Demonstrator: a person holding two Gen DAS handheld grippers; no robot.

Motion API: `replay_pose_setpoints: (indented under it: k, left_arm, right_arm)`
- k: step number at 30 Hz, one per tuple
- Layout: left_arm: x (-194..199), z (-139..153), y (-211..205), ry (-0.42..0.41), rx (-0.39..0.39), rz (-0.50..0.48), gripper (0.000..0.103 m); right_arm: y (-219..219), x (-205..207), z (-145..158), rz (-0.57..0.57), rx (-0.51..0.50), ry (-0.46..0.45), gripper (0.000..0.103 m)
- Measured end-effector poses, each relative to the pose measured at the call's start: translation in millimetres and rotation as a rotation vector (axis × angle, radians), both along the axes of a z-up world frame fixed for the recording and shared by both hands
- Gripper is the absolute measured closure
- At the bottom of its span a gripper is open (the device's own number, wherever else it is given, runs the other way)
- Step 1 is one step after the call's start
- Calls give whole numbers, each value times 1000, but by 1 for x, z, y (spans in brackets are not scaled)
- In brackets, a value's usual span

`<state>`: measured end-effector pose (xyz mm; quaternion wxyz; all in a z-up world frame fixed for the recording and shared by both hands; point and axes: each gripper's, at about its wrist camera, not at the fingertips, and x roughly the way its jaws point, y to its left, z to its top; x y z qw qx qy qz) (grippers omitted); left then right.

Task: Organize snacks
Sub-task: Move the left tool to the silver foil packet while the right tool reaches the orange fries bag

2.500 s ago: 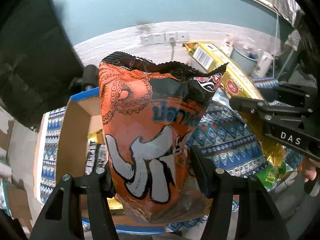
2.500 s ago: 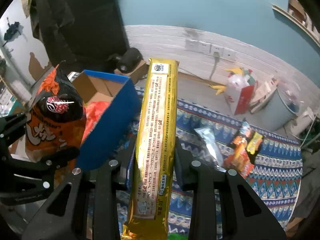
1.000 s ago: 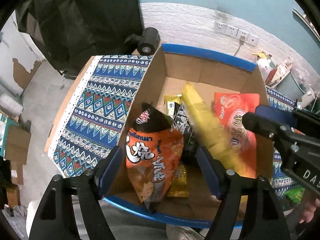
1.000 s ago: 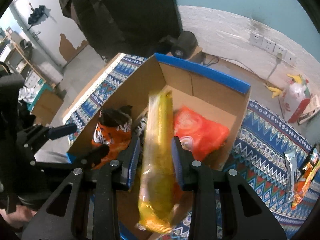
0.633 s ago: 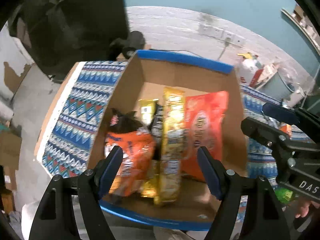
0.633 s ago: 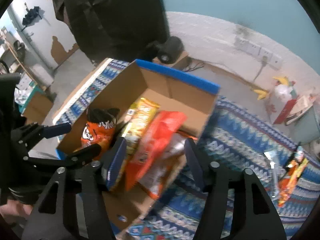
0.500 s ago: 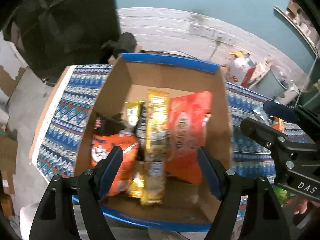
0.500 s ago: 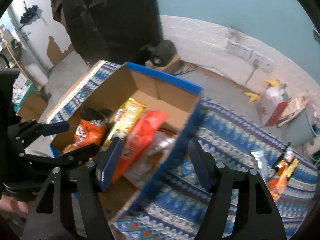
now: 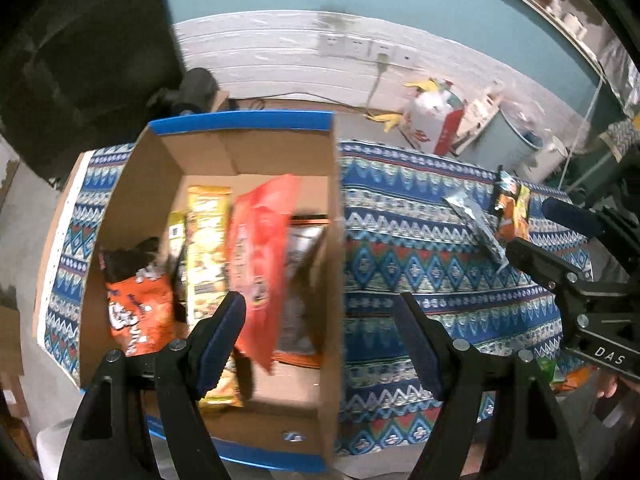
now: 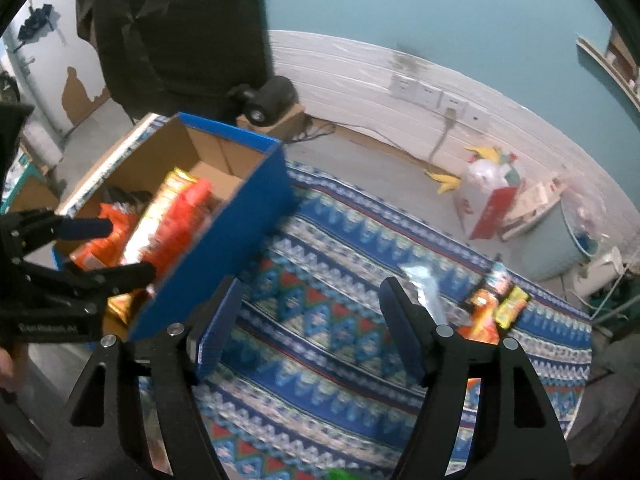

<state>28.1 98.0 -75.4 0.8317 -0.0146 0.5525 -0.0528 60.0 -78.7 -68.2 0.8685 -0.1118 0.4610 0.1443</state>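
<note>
A blue-rimmed cardboard box (image 9: 152,204) stands on the patterned cloth and holds the orange octopus bag (image 9: 138,312), the long yellow pack (image 9: 206,248), a red bag (image 9: 258,256) and other snacks. The box also shows in the right wrist view (image 10: 224,224). My left gripper (image 9: 320,340) is open and empty above the box's right wall. My right gripper (image 10: 310,324) is open and empty over the cloth, right of the box. A silver packet (image 10: 426,296) and small orange and yellow packets (image 10: 492,308) lie on the cloth beyond it.
The patterned cloth (image 10: 340,248) covers a low table. A white and red bag (image 10: 488,196) and a grey bin (image 10: 556,240) stand on the floor behind. Wall sockets (image 9: 360,48) sit on the white panelling. A green packet (image 9: 550,370) lies at the right.
Both grippers let go of the orange bag and the yellow pack into the box and opened. Both have since swung right, away from the box toward the cloth.
</note>
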Motion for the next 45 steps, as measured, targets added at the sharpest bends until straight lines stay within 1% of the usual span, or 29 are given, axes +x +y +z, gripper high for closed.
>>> replay_pose_setpoints:
  k: [6,11,15,22,25,32,36,41,45]
  left_arm:
    - [3,-5,-42,15,17,-70,25]
    - [6,-11,-79,42,26,-140,25]
    - [9,-16,-105,53,49,-183,25]
    - [19,-33,-138,89,79,-230,25]
    - [25,-43,-146,112,73,-237,25]
    - [45,-65,-160,139,85,-235,25]
    - [57,-77,-164,155,72,-222,25]
    - [72,-94,-172,181,58,-217,25]
    - [79,-105,-176,189,60,-220,25]
  right_arm:
    - [-43,-11,-3,-48,-11,3,31]
    - [-82,-22,-15,-89,-24,23,31]
    - [-112,-26,-23,-134,-45,27,31]
    - [-155,-24,-37,-188,-53,44,31]
    - [-168,-16,-47,-194,-62,61,31]
    - [-178,6,-71,-140,-105,114,31]
    - [-181,20,-83,-93,-134,150,31]
    - [-186,34,-99,-29,-160,165,31]
    - [-192,43,-115,5,-176,193,31]
